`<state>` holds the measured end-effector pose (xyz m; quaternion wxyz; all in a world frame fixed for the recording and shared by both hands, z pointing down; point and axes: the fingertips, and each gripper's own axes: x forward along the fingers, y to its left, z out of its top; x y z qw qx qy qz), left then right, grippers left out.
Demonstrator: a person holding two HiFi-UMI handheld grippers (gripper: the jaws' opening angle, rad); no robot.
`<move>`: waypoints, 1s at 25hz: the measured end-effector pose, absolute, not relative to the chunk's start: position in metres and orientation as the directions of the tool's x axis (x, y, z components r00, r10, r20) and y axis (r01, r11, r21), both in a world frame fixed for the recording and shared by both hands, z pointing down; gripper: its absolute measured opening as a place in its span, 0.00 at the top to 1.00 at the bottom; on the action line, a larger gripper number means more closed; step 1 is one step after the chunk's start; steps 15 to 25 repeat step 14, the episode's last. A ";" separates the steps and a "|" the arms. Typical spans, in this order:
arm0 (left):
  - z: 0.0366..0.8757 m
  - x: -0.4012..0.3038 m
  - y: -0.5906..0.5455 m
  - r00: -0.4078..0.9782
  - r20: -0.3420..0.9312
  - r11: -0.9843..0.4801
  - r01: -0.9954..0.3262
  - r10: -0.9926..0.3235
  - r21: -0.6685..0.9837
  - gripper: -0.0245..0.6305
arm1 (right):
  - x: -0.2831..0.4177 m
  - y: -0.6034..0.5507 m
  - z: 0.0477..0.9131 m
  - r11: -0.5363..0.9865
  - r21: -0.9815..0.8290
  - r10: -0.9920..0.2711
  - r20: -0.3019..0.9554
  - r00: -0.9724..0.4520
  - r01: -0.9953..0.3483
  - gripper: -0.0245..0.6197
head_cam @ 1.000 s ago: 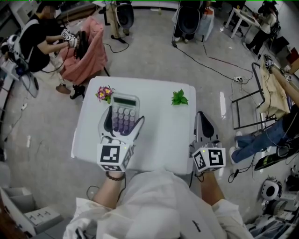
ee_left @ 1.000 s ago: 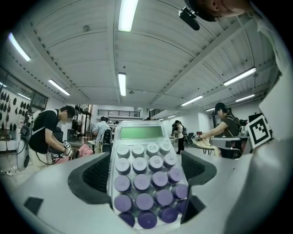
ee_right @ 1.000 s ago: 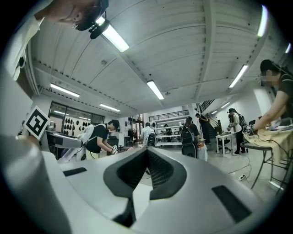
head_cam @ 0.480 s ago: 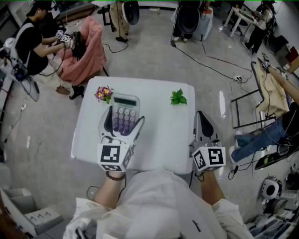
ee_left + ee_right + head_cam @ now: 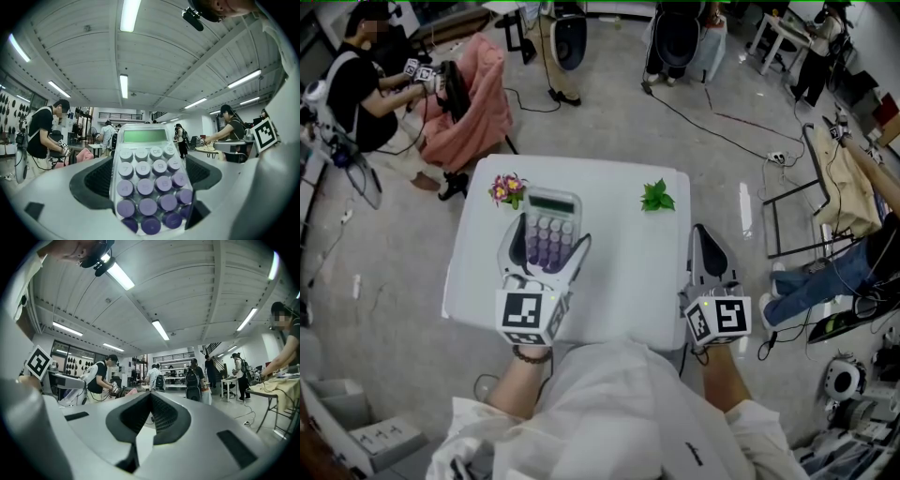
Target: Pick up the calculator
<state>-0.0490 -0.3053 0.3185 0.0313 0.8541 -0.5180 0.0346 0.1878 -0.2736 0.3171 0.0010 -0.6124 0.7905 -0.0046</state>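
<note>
the left tongs (image 5: 547,246) are clamped on the calculator (image 5: 146,159), one jaw against each long side, keys up, over the near-left part of the white table (image 5: 628,272). the grip looks made. whether the calculator is clear of the table top i cannot tell, so the lift is what is left. the right tongs (image 5: 151,399) are together and empty, just off the table's right edge. a flower sprig (image 5: 508,187) lies just beyond the calculator and a green leaf (image 5: 658,197) is well to the right. straight up looks open.
</note>
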 end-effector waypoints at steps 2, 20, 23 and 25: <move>0.317 -0.048 -0.305 0.462 0.090 -0.462 -0.887 -0.882 0.018 0.23 | 0.186 -0.273 0.316 0.258 -0.002 -0.966 0.008 -0.258 -0.966 0.94; 0.324 -0.046 -0.308 0.461 0.100 -0.461 -0.887 -0.882 0.024 0.23 | 0.184 -0.273 0.319 0.249 -0.021 -0.968 0.011 -0.250 -0.968 0.94; 0.324 -0.046 -0.308 0.461 0.100 -0.461 -0.887 -0.882 0.024 0.23 | 0.184 -0.273 0.319 0.249 -0.021 -0.968 0.011 -0.250 -0.968 0.94; 0.324 -0.046 -0.308 0.461 0.100 -0.461 -0.887 -0.882 0.024 0.23 | 0.184 -0.273 0.319 0.249 -0.021 -0.968 0.011 -0.250 -0.968 0.94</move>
